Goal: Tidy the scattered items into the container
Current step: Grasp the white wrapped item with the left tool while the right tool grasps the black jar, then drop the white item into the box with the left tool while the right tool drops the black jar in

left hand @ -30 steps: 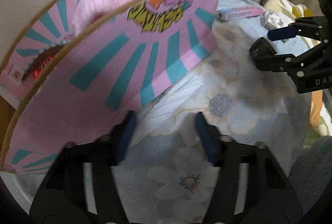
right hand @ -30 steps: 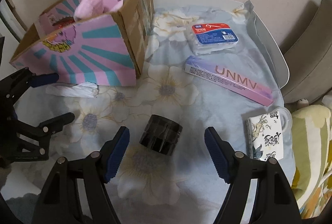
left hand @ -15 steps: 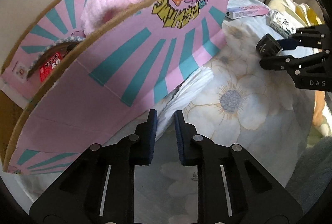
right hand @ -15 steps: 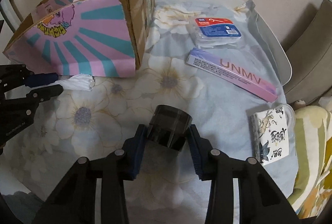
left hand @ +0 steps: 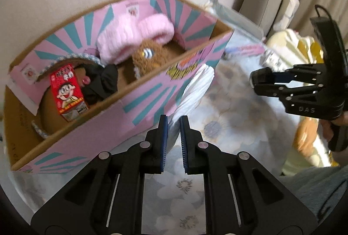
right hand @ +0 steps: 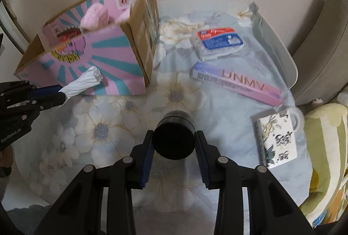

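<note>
Black left claw [left hand: 173,132] and right claw [right hand: 174,149], blue pads, silver screws.

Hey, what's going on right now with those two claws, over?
Left gripper shut on twisted white plastic bag. Right gripper closing on black round jar. Pink-and-teal cardboard box open-topped, path clear.

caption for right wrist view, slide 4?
Right gripper fingers closing on black jar; pink box beyond.

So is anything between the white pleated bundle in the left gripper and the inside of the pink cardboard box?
Only the pink and teal cardboard box's near wall: the white pleated bundle hangs beside it, under the rim. The box's top is open, with free floor near the brown plush toy.
</note>
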`<state>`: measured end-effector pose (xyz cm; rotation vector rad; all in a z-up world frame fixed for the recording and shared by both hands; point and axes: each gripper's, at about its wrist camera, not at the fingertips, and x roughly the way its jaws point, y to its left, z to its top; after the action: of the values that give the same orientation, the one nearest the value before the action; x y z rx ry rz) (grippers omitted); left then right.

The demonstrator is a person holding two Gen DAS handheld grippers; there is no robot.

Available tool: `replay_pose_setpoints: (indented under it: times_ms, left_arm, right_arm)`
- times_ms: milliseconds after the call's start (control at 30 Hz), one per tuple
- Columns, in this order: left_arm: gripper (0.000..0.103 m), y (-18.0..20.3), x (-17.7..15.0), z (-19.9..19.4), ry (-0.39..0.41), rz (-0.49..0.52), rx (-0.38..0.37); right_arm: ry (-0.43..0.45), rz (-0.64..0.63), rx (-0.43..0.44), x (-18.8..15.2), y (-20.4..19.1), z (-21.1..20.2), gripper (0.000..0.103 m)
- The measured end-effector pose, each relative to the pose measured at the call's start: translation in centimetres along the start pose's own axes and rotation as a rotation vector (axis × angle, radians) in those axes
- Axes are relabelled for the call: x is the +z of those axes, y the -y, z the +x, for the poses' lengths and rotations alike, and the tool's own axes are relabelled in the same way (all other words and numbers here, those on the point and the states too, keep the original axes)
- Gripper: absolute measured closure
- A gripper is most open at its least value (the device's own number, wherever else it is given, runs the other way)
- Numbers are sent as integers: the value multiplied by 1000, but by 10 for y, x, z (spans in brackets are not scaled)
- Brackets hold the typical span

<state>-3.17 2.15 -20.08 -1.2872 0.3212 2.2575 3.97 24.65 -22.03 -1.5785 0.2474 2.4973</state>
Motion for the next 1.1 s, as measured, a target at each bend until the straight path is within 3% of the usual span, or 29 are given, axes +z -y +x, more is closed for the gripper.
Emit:
replay_pose_setpoints:
  times_ms: [233, 433, 567, 667, 833, 1100]
  left_arm:
    - [93, 12, 25, -42, 85, -41, 30]
    - [93, -23, 40, -86, 161, -118, 129]
    - [93, -47, 51, -87, 149, -180, 211]
    - [93, -63, 57, -78, 113, -240, 265]
    - [93, -82, 61, -68, 81, -299, 291]
    - [93, -105, 59, -58, 65, -365, 276]
  right_arm:
    - [76, -10, 6, 18, -4, -34, 70]
    - [169, -52, 28, 55, -15, -64, 70]
    - [218, -103, 85, 85, -36, -75, 70]
    - [211, -150, 109, 105, -58, -66, 70]
    - [169, -190, 150, 128, -87, -42, 70]
    - [119, -262, 156, 139, -120, -18, 70]
